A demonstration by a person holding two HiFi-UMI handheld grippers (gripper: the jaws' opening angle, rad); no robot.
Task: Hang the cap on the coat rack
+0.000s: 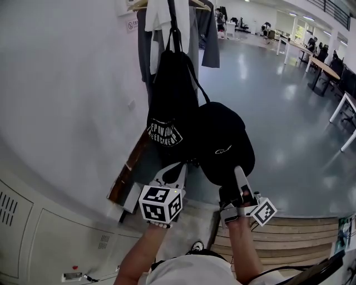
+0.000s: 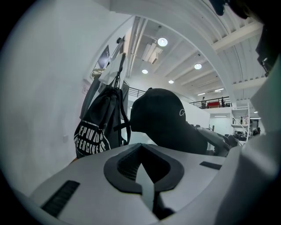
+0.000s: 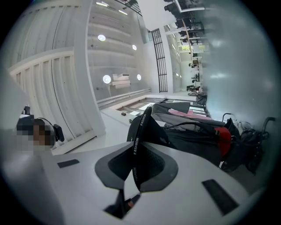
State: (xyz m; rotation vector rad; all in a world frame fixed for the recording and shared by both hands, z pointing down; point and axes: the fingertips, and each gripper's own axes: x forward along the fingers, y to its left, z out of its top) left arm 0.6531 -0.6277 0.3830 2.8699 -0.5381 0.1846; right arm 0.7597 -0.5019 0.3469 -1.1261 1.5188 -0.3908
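A black cap hangs in front of me, right beside a black drawstring bag with white print. That bag hangs from the coat rack by the white wall. My right gripper is under the cap and shut on its black back strap, printed FASHION. My left gripper is just left of the cap, below the bag, shut with nothing between its jaws. In the left gripper view the cap sits right of the bag, beyond the shut left gripper.
Grey and white garments hang on a wooden hanger at the rack's top. A wooden board leans against the wall below. A slatted wooden bench is at the lower right, lockers at the lower left, tables far right.
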